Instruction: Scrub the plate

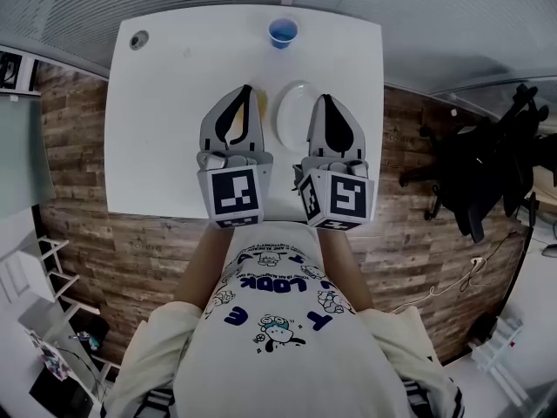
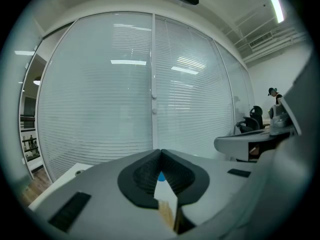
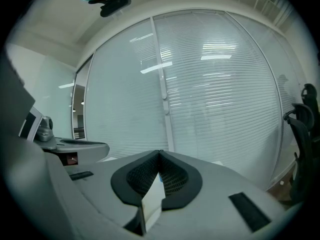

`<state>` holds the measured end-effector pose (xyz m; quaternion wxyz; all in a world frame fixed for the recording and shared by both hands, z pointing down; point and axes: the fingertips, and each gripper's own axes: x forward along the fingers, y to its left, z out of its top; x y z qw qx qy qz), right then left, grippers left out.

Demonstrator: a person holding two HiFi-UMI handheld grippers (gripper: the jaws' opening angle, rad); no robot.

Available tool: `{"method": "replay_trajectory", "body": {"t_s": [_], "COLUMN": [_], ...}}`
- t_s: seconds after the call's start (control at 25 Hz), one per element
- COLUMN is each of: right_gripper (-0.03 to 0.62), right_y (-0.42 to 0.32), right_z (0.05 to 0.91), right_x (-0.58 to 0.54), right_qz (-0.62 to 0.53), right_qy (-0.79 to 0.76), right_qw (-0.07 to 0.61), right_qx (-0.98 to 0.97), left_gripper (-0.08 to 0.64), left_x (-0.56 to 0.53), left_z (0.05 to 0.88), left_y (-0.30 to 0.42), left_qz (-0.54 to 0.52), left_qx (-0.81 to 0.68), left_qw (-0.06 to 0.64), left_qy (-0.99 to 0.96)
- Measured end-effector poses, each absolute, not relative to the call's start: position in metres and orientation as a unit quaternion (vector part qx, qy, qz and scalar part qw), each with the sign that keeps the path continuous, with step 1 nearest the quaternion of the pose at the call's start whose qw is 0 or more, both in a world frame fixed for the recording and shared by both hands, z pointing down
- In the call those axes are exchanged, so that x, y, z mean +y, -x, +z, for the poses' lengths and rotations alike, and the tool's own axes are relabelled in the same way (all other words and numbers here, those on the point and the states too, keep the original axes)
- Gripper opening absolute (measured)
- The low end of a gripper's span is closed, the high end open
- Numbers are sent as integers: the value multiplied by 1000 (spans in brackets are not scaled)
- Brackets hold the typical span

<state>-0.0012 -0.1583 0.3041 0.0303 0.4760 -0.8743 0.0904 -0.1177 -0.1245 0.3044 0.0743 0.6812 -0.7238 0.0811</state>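
Observation:
A white plate [image 1: 291, 116] lies in the middle of the white table [image 1: 157, 129]. Just left of it, a yellow sponge [image 1: 262, 103] peeks out beside my left gripper [image 1: 247, 91]. That gripper hovers over the table, shut, with nothing between its tips. My right gripper [image 1: 328, 99] hangs over the plate's right edge, also shut and empty. In the left gripper view the jaws [image 2: 161, 153] meet at the tips; the sponge [image 2: 167, 211] and a blue cup [image 2: 161, 177] show through the gap below. In the right gripper view the jaws [image 3: 159, 153] are closed over white surface.
A blue cup [image 1: 283, 32] stands at the table's far edge, beyond the plate. A round cable hole [image 1: 138, 39] sits in the far left corner. A black office chair [image 1: 474, 177] stands on the wooden floor to the right. Blinds [image 2: 125, 84] cover the glass wall ahead.

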Motion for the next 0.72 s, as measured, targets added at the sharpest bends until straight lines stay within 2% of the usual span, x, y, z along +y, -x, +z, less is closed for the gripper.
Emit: {"method": "replay_trajectory", "body": {"t_s": [0.72], "right_gripper": [-11], "right_y": [1], "right_z": [302], "right_x": [-155], "right_qz": [93], "right_qy": [-482], "right_qw": [22], "right_qx": [-871], "left_gripper": [29], "left_x": [-124], "left_z": [301], "left_y": [115], "left_qz": [85], "left_qx": [-718], "left_qw": [66], "left_qy": [-687]}}
